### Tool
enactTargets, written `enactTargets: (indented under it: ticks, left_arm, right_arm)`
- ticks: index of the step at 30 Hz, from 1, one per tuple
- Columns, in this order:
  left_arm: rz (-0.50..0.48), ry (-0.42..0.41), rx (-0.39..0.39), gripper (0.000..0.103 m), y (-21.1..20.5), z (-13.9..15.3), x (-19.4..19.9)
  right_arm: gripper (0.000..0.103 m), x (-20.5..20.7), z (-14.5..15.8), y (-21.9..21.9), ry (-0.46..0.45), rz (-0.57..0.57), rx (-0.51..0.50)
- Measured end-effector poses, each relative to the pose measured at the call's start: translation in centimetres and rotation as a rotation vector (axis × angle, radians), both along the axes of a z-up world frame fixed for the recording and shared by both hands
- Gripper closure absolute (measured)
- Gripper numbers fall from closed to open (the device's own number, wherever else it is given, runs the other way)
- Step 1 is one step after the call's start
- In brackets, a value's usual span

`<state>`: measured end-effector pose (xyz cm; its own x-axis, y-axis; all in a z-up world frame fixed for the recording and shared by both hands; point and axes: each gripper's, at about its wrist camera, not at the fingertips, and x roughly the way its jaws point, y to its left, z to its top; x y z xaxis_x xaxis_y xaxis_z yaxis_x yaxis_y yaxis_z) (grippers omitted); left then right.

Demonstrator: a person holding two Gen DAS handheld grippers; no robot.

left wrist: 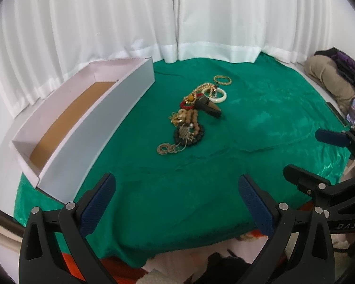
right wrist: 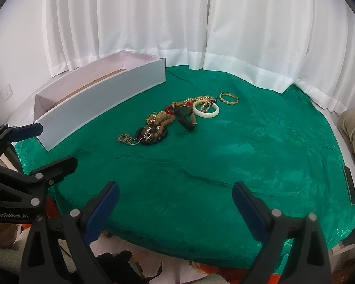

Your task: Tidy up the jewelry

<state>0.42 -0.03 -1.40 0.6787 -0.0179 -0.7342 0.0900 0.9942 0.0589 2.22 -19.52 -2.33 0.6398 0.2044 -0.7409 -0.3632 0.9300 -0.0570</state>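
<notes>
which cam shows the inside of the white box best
The left wrist view: it looks down into the white box, showing its brown floor and inner walls. The right wrist view sees mostly the box's long outer wall, with only a sliver of floor.

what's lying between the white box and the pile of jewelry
Nothing: only bare green cloth lies between the white box and the jewelry pile. Both wrist views show it.

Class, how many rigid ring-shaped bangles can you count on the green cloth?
3: a gold bangle at the pile's far end, a white bangle beside it, a red bangle partly under the watch. Others may be hidden.
</notes>
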Motion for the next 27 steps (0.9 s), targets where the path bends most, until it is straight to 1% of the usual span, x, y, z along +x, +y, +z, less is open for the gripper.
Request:
enactTargets:
  ticks: [27]
  left_arm:
    - [-0.003,0.021,-0.003,0.001,0.18,-0.50,0.14]
  right_arm:
    - [0.005,0.09,0.21,-0.31,0.012,-0.004,0.010]
